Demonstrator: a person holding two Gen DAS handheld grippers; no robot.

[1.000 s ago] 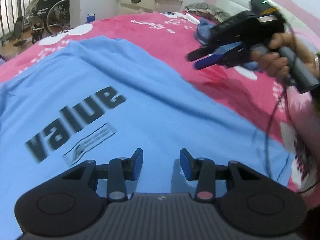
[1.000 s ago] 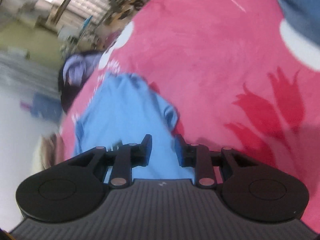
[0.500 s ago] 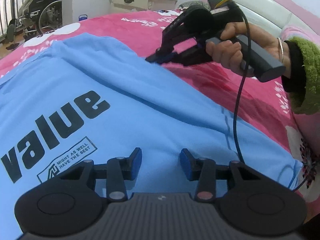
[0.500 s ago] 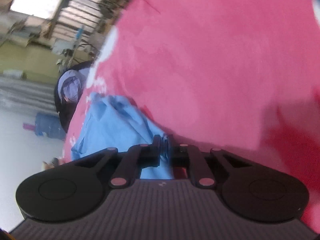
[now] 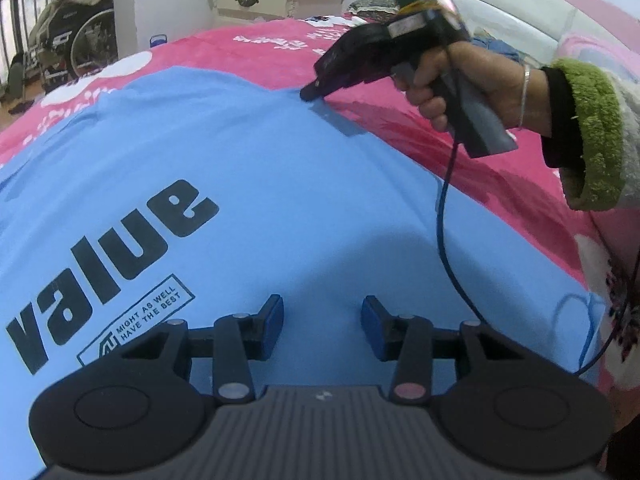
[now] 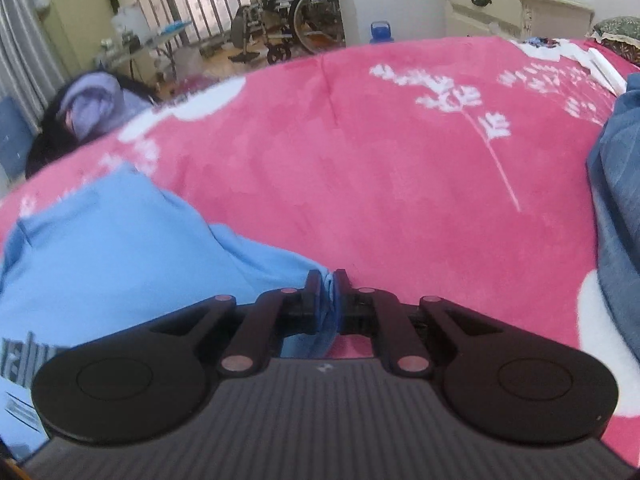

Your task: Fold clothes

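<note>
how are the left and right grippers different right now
The left gripper has its jaws spread wide with nothing between them; the right gripper has its jaws shut on the edge of the light blue t-shirt. The left hovers over the shirt's middle, near the "value" print; the right sits at the shirt's edge by the pink blanket. Both have black bodies and blue pads.

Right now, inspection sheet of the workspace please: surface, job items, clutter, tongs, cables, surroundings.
Surface: pink floral blanket on a bed.
Job's things: light blue T-shirt printed "value", spread flat.
Clutter: dark blue garment at the blanket's right edge.
Tongs: left tongs open above the shirt; right tongs shut on the shirt's edge.
Cables: blue cable hangs from the right tool across the shirt.
Surroundings: cream nightstand, wheelchair, railing behind.
</note>
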